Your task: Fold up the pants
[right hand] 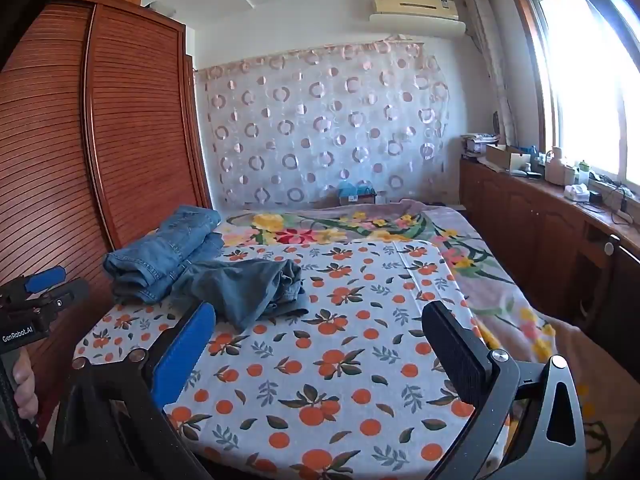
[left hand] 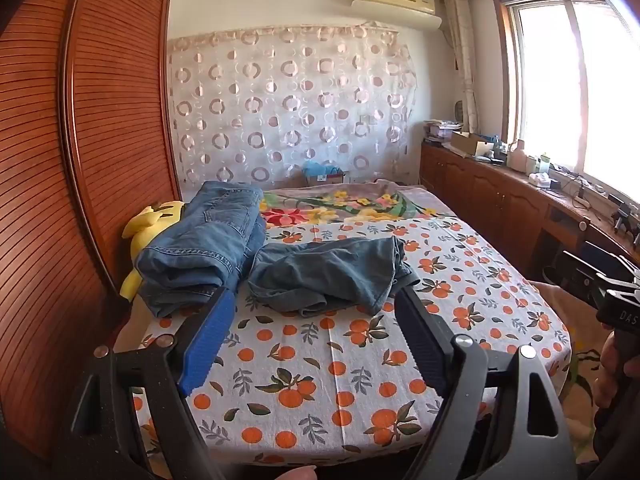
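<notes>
**Both Tongs Open Above the Bed, Pants Not Gripped**

Your left gripper [left hand: 316, 300] stands with its jaws spread wide and nothing between the pads. Your right gripper [right hand: 320, 316] is spread equally wide and also holds nothing. Both point slightly downward over the near end of the bed [left hand: 360, 360], side by side. In the right wrist view, your hand [right hand: 24, 384] is visible wrapped around the left gripper's handle at the left edge of the picture.

To your left stands a wooden louvred wardrobe [left hand: 100, 128], close against the bed. A stack of folded blue jeans [left hand: 204, 240] lies on the left side of the bed, resting partly on a yellow plush toy [left hand: 148, 232] next to the wardrobe. A floral blanket [left hand: 340, 200] covers the far end of the bed. A low cabinet [left hand: 500, 196] runs beneath the window on the right.

The pants [left hand: 328, 276] lie crumpled on the orange-print sheet, touching the folded stack on its right. They are a darker, greyer denim, bunched and creased, ahead of both grippers. Neither gripper touches them.
</notes>
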A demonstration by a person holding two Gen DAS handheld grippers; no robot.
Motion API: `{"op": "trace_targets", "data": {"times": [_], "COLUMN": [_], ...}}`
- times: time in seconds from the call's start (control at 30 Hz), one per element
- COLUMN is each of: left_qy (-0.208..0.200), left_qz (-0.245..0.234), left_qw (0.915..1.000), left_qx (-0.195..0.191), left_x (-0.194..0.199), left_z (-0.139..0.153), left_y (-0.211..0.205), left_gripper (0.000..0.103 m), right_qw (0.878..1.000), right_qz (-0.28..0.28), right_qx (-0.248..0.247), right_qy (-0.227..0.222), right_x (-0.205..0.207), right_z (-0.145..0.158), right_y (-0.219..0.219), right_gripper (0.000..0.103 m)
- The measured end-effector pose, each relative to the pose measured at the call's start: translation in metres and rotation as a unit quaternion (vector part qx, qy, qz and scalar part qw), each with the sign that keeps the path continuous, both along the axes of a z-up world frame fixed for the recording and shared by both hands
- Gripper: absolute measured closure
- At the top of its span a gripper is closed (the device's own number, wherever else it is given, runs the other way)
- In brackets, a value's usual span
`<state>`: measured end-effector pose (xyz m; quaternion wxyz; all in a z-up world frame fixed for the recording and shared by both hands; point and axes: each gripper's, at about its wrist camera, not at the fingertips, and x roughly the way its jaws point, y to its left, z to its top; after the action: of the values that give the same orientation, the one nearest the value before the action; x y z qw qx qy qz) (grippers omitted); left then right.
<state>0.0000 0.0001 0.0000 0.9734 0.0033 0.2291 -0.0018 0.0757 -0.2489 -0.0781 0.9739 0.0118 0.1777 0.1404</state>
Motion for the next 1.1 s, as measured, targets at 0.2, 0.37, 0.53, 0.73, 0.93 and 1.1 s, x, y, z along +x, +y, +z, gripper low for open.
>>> {"op": "trace_targets", "data": {"times": [0.2,0.37,0.53,0.73,0.93,1.1], "left_qy": [-0.001,0.0,-0.001,-0.001,-0.001,-0.001], "left_qz": [0.001,-0.001,-0.001,0.0,0.0,0.0], "left_qw": [1.0,1.0,1.0,1.0,1.0,1.0], "left_qx": [-0.001,0.001,0.002,0.003,0.002,0.003], "left_x": [0.0,0.001,0.0,0.0,0.0,0.0], "left_z": [0.0,0.0,0.0,0.0,0.0,0.0], "left_y": [0.001,0.0,0.0,0.0,0.0,0.0], "left_gripper": [0.021,0.02,0.02,0.021,0.021,0.021], "right_qw": [1.0,1.0,1.0,1.0,1.0,1.0], "right_qz": [-0.004,-0.003,0.001,0.0,0.0,0.0], "right_qx": [0.002,0.003,0.005,0.005,0.005,0.005], "right_qy": [-0.002,-0.003,-0.001,-0.003,-0.003,-0.004], "right_x": [0.006,-0.007,-0.001,-0.003,-0.003,-0.003], "right_z": [0.001,0.001,0.0,0.0,0.0,0.0], "right_y": [0.002,0.002,-0.001,-0.002,-0.001,-0.001], "right_gripper": [0.0,0.0,0.0,0.0,0.0,0.0]}}
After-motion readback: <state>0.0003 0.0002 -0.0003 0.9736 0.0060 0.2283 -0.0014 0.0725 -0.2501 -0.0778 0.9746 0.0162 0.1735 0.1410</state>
